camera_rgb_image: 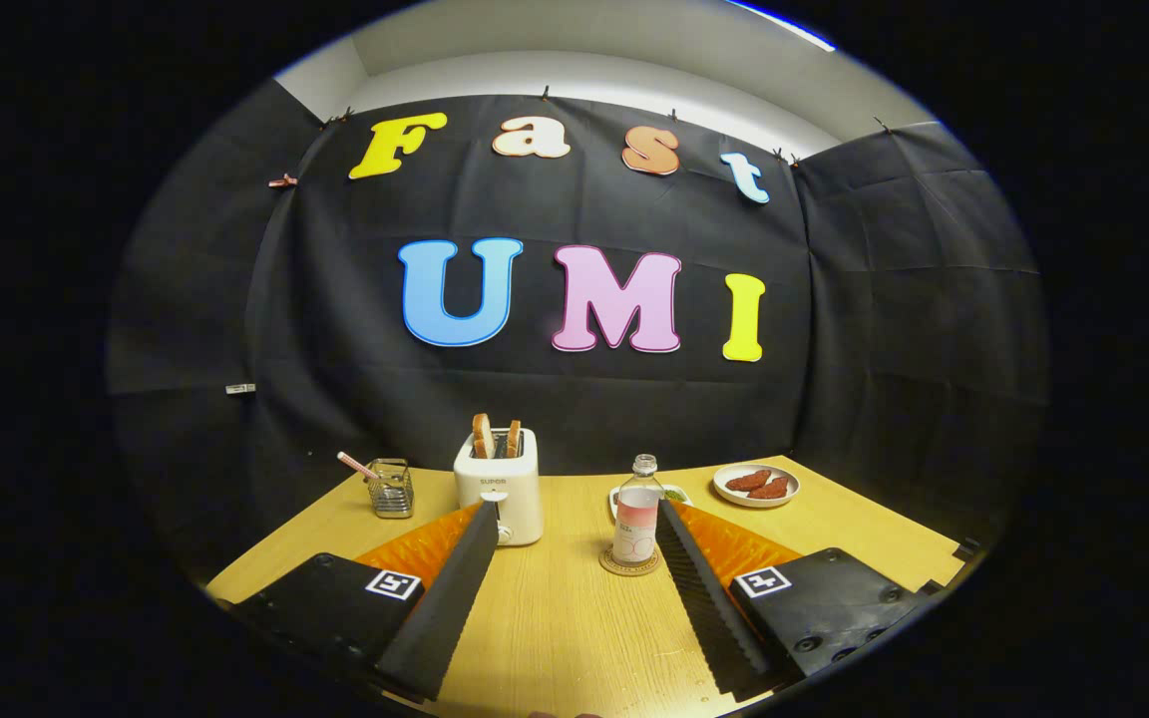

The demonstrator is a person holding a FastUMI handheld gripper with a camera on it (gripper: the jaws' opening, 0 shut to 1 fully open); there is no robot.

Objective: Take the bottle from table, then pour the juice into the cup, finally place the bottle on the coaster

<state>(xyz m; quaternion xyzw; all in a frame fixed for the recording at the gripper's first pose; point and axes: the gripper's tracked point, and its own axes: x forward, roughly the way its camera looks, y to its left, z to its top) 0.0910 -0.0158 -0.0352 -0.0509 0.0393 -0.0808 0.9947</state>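
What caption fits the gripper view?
Open gripper facing a clear plastic bottle of pink juice upright on a round cork coaster, beside a white toaster.

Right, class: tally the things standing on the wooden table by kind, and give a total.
Clear plastic bottle with pink juice: 1
Round cork coaster: 1
White toaster: 1
Wire mesh basket: 1
White plates: 2
Total: 6

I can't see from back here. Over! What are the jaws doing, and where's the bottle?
Gripper jaws open, holding nothing. Bottle upright on the coaster, just ahead near one jaw. Toaster beside the other jaw; gap between is clear.
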